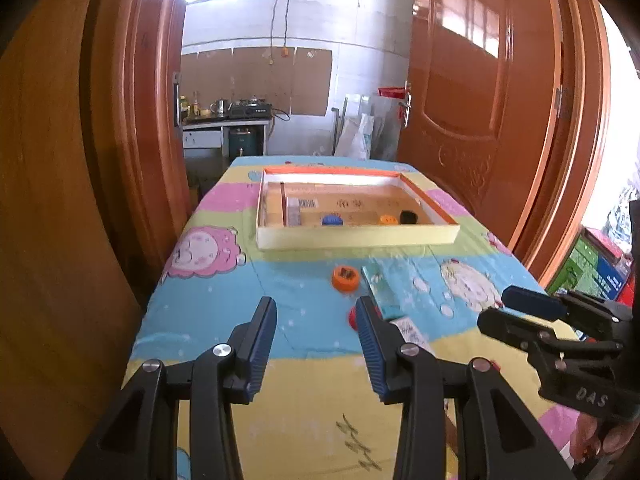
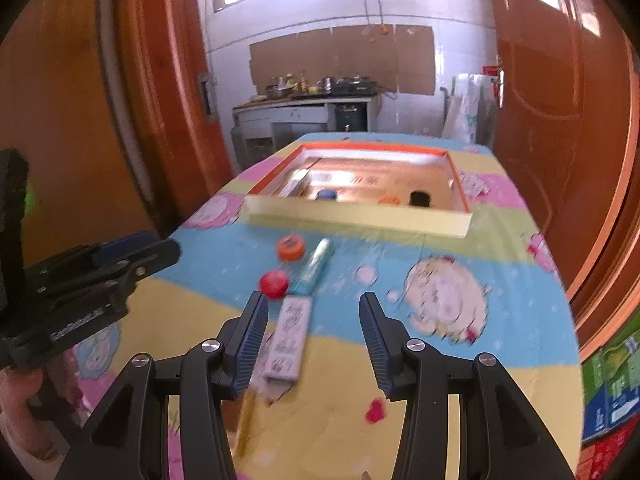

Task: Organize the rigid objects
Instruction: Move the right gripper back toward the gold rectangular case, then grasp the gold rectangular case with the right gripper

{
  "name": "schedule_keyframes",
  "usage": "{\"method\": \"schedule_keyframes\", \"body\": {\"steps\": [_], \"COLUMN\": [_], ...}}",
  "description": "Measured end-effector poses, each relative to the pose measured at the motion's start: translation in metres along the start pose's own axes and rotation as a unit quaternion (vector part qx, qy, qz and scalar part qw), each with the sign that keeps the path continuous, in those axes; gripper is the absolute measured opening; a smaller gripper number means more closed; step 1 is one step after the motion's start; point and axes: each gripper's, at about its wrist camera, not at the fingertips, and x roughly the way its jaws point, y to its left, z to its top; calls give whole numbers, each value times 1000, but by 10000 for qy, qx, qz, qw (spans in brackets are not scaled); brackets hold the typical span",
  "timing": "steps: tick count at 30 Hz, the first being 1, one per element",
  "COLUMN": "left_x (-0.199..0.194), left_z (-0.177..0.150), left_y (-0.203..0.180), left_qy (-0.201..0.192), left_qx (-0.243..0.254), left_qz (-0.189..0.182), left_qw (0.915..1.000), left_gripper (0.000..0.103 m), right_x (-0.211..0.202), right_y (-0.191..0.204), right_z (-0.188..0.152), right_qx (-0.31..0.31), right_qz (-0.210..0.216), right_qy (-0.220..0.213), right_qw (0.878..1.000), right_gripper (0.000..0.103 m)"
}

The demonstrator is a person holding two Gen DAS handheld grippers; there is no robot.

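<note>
Left wrist view: left gripper [image 1: 316, 312] spread wide above the cartoon tablecloth [image 1: 224, 304], gripping nothing. Red cap [image 1: 353, 317] half hidden behind one finger. Right gripper [image 2: 314, 306] likewise spread, over a white carton [image 2: 289, 338], blurred. Orange cap [image 2: 291, 247] and teal tube box [image 2: 316, 266] before the shallow tray [image 2: 356, 214].

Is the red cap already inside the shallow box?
No, the red cap lies on the tablecloth near the orange cap, well short of the shallow box.
</note>
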Motion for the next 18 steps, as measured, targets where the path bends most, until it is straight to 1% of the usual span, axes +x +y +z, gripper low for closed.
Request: {"method": "schedule_keyframes", "body": {"steps": [10,18], "left_x": [-8,-10], "left_z": [-23,-38], "left_y": [-4,-4], "left_qy": [-9,75], "left_qx": [95,110], "left_qz": [102,40], "left_qw": [9999,9999], "left_gripper": [41,41], "right_x": [2,12], "right_y": [24,35], "right_z": [-38,-60], "right_qx": [8,36], "right_qz": [223,316], "right_qy": [218,399], "right_qw": [9995,9987], "right_gripper": [49,49]}}
